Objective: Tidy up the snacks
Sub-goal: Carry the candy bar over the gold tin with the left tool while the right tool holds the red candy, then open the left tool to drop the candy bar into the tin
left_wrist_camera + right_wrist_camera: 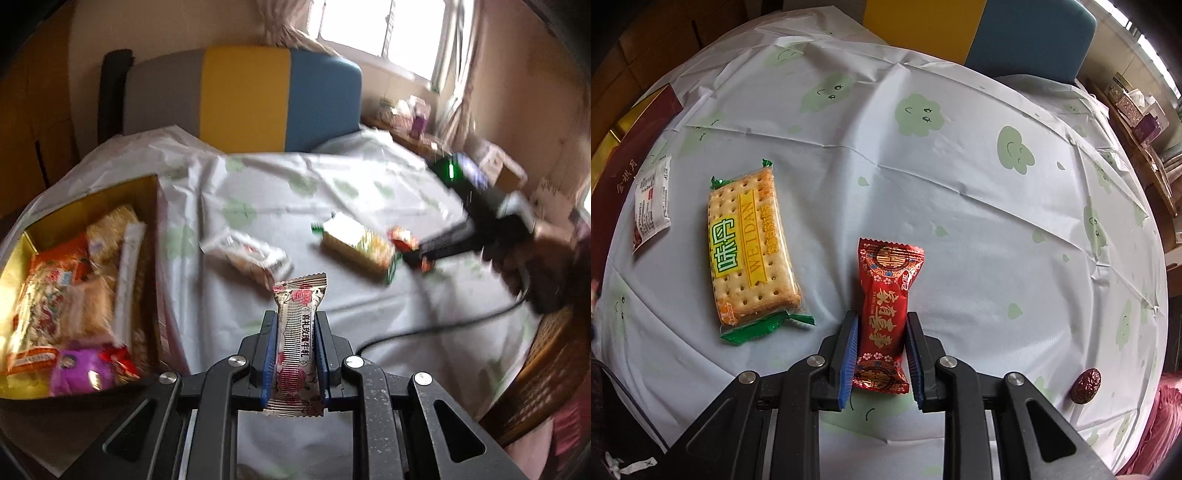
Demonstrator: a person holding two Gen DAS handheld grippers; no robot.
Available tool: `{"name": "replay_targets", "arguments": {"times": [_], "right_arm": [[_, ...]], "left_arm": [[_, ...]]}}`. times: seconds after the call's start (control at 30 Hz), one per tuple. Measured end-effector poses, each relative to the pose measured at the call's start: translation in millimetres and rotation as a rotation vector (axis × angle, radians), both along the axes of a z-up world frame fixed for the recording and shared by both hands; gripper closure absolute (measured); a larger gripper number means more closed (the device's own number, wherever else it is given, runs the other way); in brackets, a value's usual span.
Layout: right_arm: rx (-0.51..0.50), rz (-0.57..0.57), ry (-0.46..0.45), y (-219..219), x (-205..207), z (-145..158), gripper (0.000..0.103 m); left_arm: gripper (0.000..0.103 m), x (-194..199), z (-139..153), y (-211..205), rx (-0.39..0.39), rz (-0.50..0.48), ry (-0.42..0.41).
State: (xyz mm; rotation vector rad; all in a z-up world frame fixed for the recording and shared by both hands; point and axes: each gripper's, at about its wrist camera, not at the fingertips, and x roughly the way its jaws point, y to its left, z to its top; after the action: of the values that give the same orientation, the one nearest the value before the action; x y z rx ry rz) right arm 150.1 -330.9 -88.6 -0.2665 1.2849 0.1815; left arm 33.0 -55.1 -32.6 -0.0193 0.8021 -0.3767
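My left gripper point(295, 321) is shut on a rose-patterned candy point(297, 343) and holds it above the tablecloth, right of the gold box point(33, 236) full of snacks. My right gripper point(881, 321) is shut on a red candy point(886, 314) just over the cloth; it shows in the left wrist view point(413, 254) at the right, still holding the red candy point(402, 236). A yellow cracker pack point(750, 254) lies left of the red candy, also seen from the left wrist point(354, 247). A white sachet point(652, 203) lies farther left, in the left wrist view point(251, 254) too.
A round table with a white cloth printed with green clouds point(960, 184). A brown wrapped candy point(1086, 384) sits near the right edge. A grey, yellow and blue chair point(243, 99) stands behind the table. A black cable point(424, 332) trails across the cloth. Shelf clutter point(1137, 110) at right.
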Motion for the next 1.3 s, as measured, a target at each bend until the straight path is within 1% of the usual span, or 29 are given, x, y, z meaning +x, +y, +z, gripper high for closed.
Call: {"name": "replay_targets", "arguments": {"times": [0.07, 0.1, 0.17, 0.23, 0.3, 0.33, 0.4, 0.53, 0.6, 0.67, 0.73, 0.77, 0.83, 0.9, 1.0, 1.1, 1.3], "right_arm": [[-0.004, 0.003, -0.005, 0.9, -1.0, -0.5, 0.079], [-0.007, 0.004, -0.006, 1.6, -2.2, -0.2, 0.079], [-0.010, 0.006, -0.009, 2.8, -4.3, -0.4, 0.079], [-0.014, 0.009, -0.012, 3.8, -5.8, 0.5, 0.079], [-0.018, 0.012, -0.014, 4.8, -6.7, 0.5, 0.079], [-0.021, 0.013, -0.015, 5.1, -7.0, 1.2, 0.079], [-0.029, 0.019, -0.020, 7.3, -8.5, 1.3, 0.079], [-0.038, 0.027, -0.025, 10.7, -10.1, 0.9, 0.079], [-0.040, 0.030, -0.026, 12.3, -10.8, 0.3, 0.079], [-0.042, 0.032, -0.026, 12.2, -10.9, 0.2, 0.079], [-0.042, 0.033, -0.027, 12.2, -10.9, 0.4, 0.079], [-0.041, 0.033, -0.027, 12.2, -11.0, 0.5, 0.079], [-0.040, 0.032, -0.027, 11.8, -10.8, 0.7, 0.079], [-0.040, 0.031, -0.027, 11.4, -10.9, 0.9, 0.079], [-0.041, 0.032, -0.027, 10.7, -10.3, 1.3, 0.079], [-0.041, 0.033, -0.027, 10.5, -10.2, 1.6, 0.079], [-0.046, 0.035, -0.030, 10.4, -10.0, 1.2, 0.079]], "left_arm": [[0.084, 3.2, 12.9, 13.0, -0.029, 0.035, -0.020], [0.084, 6.9, 21.1, 24.6, -0.050, 0.068, -0.029], [0.084, 14.5, 30.2, 45.6, -0.087, 0.127, -0.027], [0.084, 23.0, 34.5, 66.8, -0.099, 0.191, -0.018], [0.084, 33.4, 35.0, 93.7, -0.088, 0.284, -0.006], [0.084, 38.4, 33.8, 107.4, -0.096, 0.324, 0.009], [0.084, 51.5, 27.7, 141.3, -0.139, 0.406, 0.065], [0.084, 71.8, 14.3, 183.8, -0.166, 0.517, 0.126], [0.083, 84.2, 8.3, 196.9, -0.175, 0.547, 0.153], [0.083, 92.8, 5.2, 201.6, -0.180, 0.561, 0.161], [0.083, 105.3, 0.4, 202.9, -0.162, 0.577, 0.171], [0.078, 110.7, -2.7, 202.1, -0.153, 0.581, 0.172], [0.075, 117.1, -8.2, 200.2, -0.132, 0.590, 0.173], [0.070, 119.0, -13.0, 198.5, -0.116, 0.596, 0.181], [0.068, 111.0, -14.8, 194.9, -0.096, 0.598, 0.172], [0.068, 97.3, -13.4, 187.0, -0.035, 0.598, 0.152], [0.066, 61.4, -5.5, 171.3, 0.044, 0.582, 0.100]]}}
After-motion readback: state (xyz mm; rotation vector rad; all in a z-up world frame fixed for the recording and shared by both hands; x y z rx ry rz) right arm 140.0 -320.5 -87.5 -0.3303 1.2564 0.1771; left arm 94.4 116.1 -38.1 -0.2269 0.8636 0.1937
